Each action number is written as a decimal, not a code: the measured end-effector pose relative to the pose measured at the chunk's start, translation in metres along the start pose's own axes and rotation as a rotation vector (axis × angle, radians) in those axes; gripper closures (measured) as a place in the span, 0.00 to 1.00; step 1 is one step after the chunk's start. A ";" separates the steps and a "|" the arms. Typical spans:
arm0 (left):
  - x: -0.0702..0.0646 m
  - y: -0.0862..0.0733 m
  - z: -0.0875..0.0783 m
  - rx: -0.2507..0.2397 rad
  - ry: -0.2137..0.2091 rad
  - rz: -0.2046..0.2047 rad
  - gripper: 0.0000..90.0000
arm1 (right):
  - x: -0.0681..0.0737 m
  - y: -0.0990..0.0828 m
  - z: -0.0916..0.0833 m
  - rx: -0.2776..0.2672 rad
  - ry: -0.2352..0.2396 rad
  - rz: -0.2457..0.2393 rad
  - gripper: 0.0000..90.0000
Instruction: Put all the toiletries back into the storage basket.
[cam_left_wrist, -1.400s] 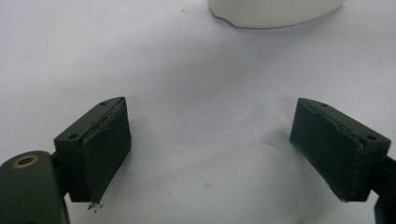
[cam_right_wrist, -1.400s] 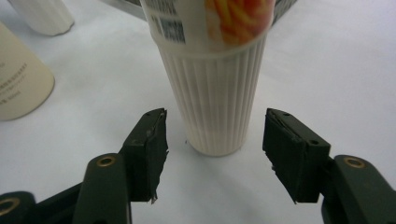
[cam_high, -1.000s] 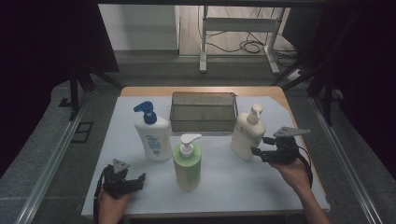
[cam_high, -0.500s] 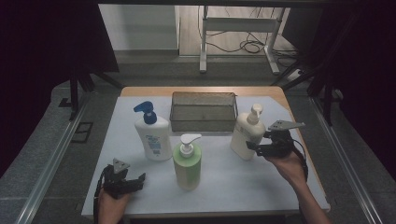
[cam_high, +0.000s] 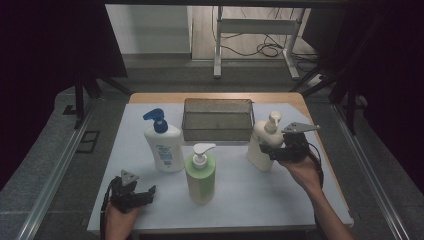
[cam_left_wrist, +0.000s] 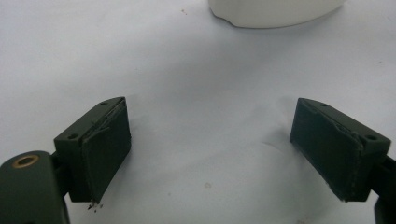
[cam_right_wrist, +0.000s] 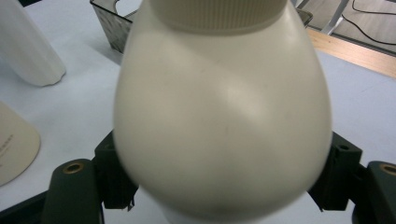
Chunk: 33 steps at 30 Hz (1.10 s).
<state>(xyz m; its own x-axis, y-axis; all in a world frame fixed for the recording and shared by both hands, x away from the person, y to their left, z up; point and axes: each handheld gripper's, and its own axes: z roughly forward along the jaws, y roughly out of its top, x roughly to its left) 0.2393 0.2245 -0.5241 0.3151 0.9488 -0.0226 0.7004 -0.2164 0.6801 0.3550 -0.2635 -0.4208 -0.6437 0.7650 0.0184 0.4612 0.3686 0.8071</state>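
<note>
OK: cream pump bottle, how it grips

Right claw (cam_high: 274, 150) straddles the cream pump bottle (cam_high: 259, 147), low on the body, one jaw at each flank. From the right gripper view the bottle bulges over both pads, so I cannot tell whether they press or just flank it. The bottle stands upright on the worktop (cam_high: 250, 205), right of the wire basket (cam_high: 217, 120) and well apart from the green bottle (cam_high: 200, 175) and the blue-pump bottle (cam_high: 162, 147).

Handling, my read:
- Smooth rounded plastic, probably slippery. The flanks curve inward, so it could squirt out upward or downward under squeeze.
- The wall likely flexes, so I'd use moderate force, not a crush.
- Fill level is unknown. If full, it is heavy and top-light; expect it to swing if lifted fast.
- Best hold is the widest part of the body, pads flat on opposite flanks. I'd avoid the pump head, which turns and depresses.

Left claw (cam_high: 142, 192) sits open and empty on the worktop, near edge.
</note>
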 end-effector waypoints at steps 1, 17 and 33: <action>0.000 0.000 0.000 0.000 0.000 0.000 0.13 | 0.000 0.000 0.001 0.002 0.000 0.001 0.28; 0.000 0.000 0.000 0.000 0.000 0.000 0.13 | 0.005 0.008 0.005 -0.005 -0.019 -0.016 0.41; 0.000 0.000 0.000 0.000 0.000 0.000 0.13 | 0.008 0.009 -0.001 0.015 -0.013 -0.022 0.42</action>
<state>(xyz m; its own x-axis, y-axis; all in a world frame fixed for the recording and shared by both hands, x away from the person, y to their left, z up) 0.2393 0.2245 -0.5241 0.3150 0.9488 -0.0223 0.7002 -0.2165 0.6803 0.3536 -0.2548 -0.4128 -0.6457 0.7636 -0.0066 0.4565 0.3929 0.7983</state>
